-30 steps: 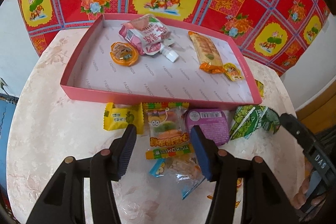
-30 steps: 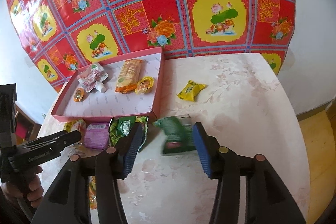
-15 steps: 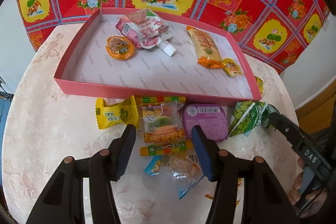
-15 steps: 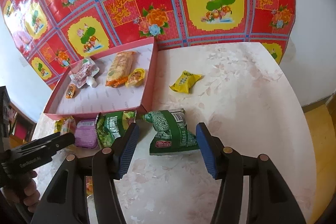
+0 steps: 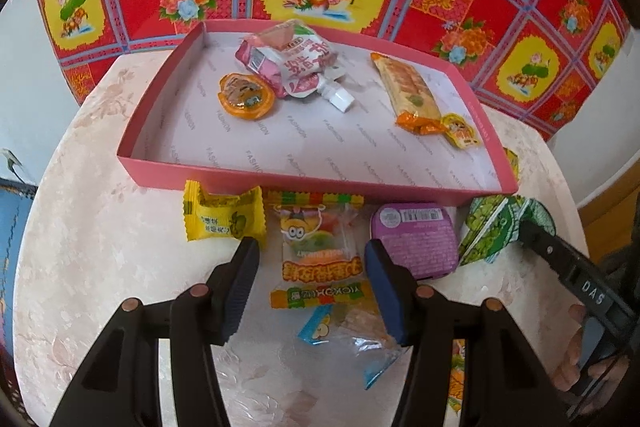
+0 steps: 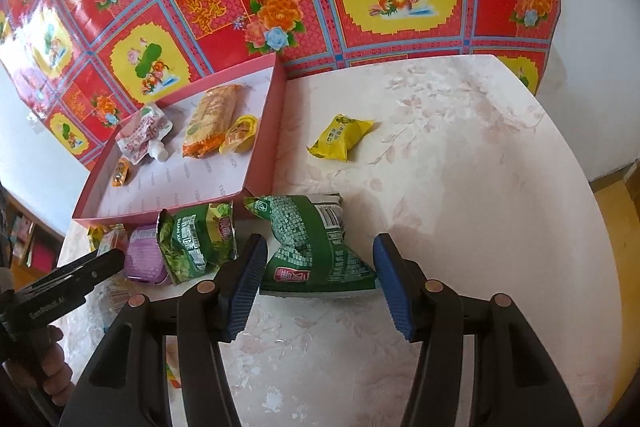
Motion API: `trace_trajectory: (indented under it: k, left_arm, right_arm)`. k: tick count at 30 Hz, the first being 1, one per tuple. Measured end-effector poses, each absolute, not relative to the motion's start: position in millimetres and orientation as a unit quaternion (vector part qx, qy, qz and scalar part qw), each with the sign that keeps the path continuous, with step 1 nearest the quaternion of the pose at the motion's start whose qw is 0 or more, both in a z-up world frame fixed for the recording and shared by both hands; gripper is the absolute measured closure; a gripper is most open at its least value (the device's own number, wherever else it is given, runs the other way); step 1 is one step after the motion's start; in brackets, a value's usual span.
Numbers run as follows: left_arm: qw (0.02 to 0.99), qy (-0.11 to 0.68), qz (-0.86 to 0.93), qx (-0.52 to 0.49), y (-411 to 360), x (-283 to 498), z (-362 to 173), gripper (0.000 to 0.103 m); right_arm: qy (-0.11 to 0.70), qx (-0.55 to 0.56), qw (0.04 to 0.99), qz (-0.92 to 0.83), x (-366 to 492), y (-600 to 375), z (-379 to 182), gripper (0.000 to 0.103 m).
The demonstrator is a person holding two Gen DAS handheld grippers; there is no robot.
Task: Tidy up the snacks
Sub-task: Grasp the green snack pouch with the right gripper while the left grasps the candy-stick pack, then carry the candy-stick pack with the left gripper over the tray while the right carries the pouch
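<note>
A pink tray (image 5: 280, 183) (image 6: 264, 155) holds a pink pouch (image 5: 296, 63), an orange jelly cup (image 5: 245, 95), a biscuit bar (image 5: 408, 89) and a small yellow packet (image 5: 462, 131). In front of the tray lie a yellow packet (image 5: 222, 217), a clear gummy bag (image 5: 320, 247), a purple cup (image 5: 414, 239) and a light green bag (image 5: 486, 227) (image 6: 196, 239). My left gripper (image 5: 310, 287) is open around the gummy bag. My right gripper (image 6: 318, 285) is open around a dark green bag (image 6: 316, 247) lying on the table.
A yellow packet (image 6: 340, 137) lies alone on the table right of the tray. More wrappers (image 5: 352, 339) lie under my left gripper. The round pale table (image 6: 460, 187) stands against a red and yellow patterned wall. The table edge is near on the right.
The dark green bag, blurred in motion a second ago, now lies still between my open right fingers. My left gripper has moved slightly forward over the gummy bag.
</note>
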State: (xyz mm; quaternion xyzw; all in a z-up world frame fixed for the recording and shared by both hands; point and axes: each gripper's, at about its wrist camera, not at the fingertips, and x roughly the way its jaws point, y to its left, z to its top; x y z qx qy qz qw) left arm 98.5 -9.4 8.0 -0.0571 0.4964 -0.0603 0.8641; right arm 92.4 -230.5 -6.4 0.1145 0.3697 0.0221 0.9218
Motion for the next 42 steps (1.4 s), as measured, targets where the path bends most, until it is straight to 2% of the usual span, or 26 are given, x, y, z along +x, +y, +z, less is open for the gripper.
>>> trace_trajectory:
  k: [7, 9, 11, 20, 24, 25, 42]
  left_arm:
    - [0.865, 0.495, -0.061, -0.046, -11, 100, 8, 0.045]
    - [0.867, 0.492, -0.06, -0.041, -11, 99, 8, 0.049]
    - [0.869, 0.49, -0.059, -0.038, -11, 98, 8, 0.057]
    - [0.874, 0.479, -0.069, -0.043, -5, 93, 9, 0.065]
    - [0.877, 0.472, -0.077, -0.042, -3, 90, 11, 0.066]
    - [0.899, 0.426, -0.089, -0.042, -3, 89, 11, 0.066]
    - [0.916, 0.386, -0.101, -0.043, 4, 78, 25, 0.066]
  right_arm:
    - [0.363, 0.108, 0.925, 0.017, 92, -230, -7, 0.053]
    - [0.36, 0.108, 0.927, 0.019, 91, -230, -7, 0.055]
    - [0.356, 0.106, 0.928, 0.02, 91, -229, -7, 0.057]
    - [0.346, 0.111, 0.932, 0.017, 87, -229, -4, 0.064]
    - [0.341, 0.115, 0.933, 0.015, 83, -229, -2, 0.066]
    - [0.34, 0.116, 0.933, 0.015, 83, -229, -1, 0.066]
    - [0.315, 0.107, 0.943, 0.019, 74, -217, 22, 0.066]
